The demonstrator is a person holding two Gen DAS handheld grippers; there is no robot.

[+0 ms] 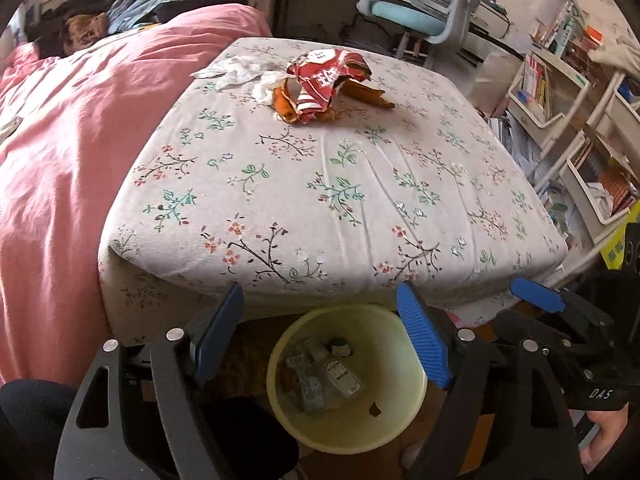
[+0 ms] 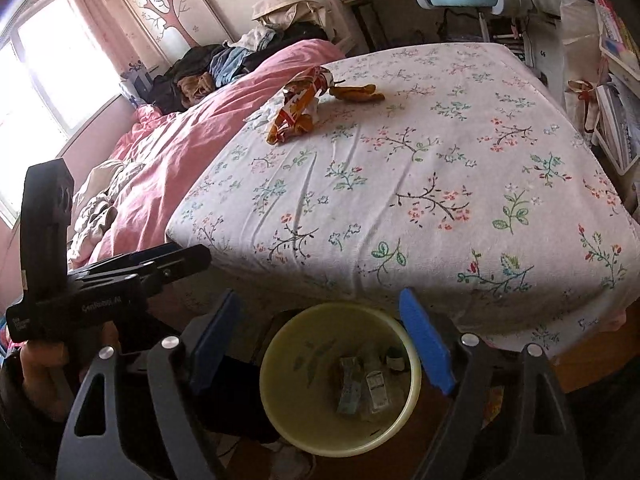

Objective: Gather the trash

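— Flowered sheet (image 1: 332,200) covers the bed, and everything can be placed from the yellow bin (image 1: 348,380) on the floor at its foot. What's on the sheet?

— Well beyond the bin, toward the far end of the mattress, lies a crumpled red snack wrapper (image 1: 326,84). Touching it on the side nearer the pink duvet (image 1: 60,140) is crumpled white tissue (image 1: 240,72). A brown banana peel (image 1: 366,96) sticks out from the wrapper's other side.

— And inside the bin?

— A few small packets and bits of litter at the bottom; the print is too small to read.

— Where are the tools?

— Both hang right above the bin. The left gripper (image 1: 320,340) has its blue-padded fingers spread wide with the bin's mouth showing between them, and it grips nothing. The right gripper (image 2: 320,344) is spread the same way over the bin, also carrying nothing.

— Anything past the bed?

— Far beyond the bin, a blue and grey desk chair (image 1: 424,4) stands at the bed's far end. A heap of dark clothes (image 1: 120,8) sits on the duvet's far side, and shelves of books (image 1: 560,72) stand off the bed's other side.
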